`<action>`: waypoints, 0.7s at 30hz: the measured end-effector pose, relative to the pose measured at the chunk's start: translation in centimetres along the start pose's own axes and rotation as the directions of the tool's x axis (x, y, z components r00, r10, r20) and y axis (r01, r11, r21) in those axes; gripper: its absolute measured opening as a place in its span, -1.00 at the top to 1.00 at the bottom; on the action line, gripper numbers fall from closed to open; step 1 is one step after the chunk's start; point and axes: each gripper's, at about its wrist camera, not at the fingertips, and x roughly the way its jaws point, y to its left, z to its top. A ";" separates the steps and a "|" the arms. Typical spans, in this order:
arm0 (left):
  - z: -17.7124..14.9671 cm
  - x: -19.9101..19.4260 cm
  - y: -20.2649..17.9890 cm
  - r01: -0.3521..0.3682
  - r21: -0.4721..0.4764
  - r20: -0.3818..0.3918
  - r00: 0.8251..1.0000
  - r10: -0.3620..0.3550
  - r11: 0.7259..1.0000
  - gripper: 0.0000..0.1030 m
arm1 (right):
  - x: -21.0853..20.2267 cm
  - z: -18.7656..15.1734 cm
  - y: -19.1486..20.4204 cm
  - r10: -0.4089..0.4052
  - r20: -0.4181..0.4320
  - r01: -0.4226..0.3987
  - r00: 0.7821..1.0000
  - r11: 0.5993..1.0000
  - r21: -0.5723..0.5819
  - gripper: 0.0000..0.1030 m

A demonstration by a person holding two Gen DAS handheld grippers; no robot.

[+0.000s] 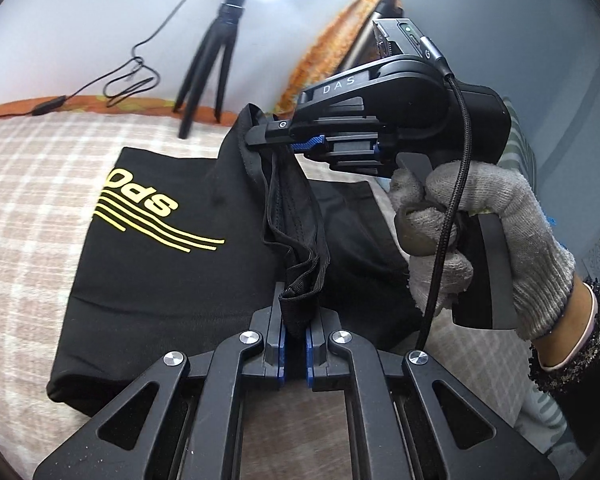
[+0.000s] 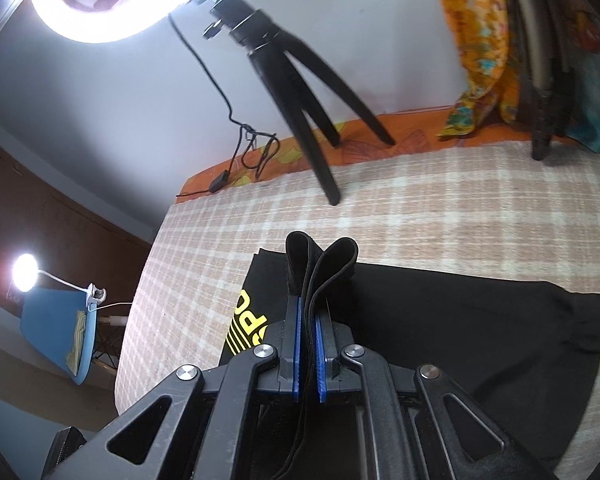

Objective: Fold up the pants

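Note:
Black pants (image 1: 152, 264) with yellow lettering and stripes lie on the checked bed cover (image 1: 28, 184). My left gripper (image 1: 296, 320) is shut on a bunched strip of the black waistband (image 1: 300, 264), lifted off the bed. Across from it my right gripper (image 1: 260, 136), held by a gloved hand (image 1: 480, 220), is shut on another part of the same raised edge. In the right wrist view the right gripper (image 2: 308, 312) pinches folded layers of black waistband (image 2: 320, 260), which stick up past the blue pads (image 2: 298, 336). The rest of the pants (image 2: 480, 320) spread flat beneath.
A small black tripod (image 2: 300, 92) stands at the far edge of the bed with a ring light (image 2: 84, 20) above and a loose cable (image 2: 256, 148) beside it. Orange patterned cloth (image 2: 476, 40) hangs at the back right. A blue chair (image 2: 56, 332) sits past the bed's left edge.

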 end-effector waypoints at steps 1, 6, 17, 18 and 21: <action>-0.1 -0.1 -0.6 0.006 0.008 -0.002 1.000 -0.006 1.000 0.90 | -0.5 0.0 -0.5 0.001 0.003 -0.001 1.000 1.000 0.003 0.92; -0.3 0.9 -3.3 0.034 0.037 -0.015 0.999 -0.034 0.999 0.90 | -2.6 0.1 -2.4 -0.004 0.025 0.004 1.000 1.000 0.026 0.93; -0.3 3.9 -7.9 0.081 0.105 -0.053 0.996 -0.076 0.991 0.90 | -5.8 -0.4 -6.5 -0.041 0.052 0.038 0.998 0.997 0.060 0.94; -0.2 4.2 -7.9 0.082 0.109 -0.058 0.995 -0.076 0.991 0.90 | -6.1 -0.4 -6.9 -0.044 0.054 0.041 0.998 0.997 0.063 0.94; 0.0 5.4 -8.3 0.086 0.107 -0.071 0.994 -0.079 0.991 0.90 | -6.6 -0.6 -8.2 -0.057 0.054 0.053 0.997 0.996 0.075 0.94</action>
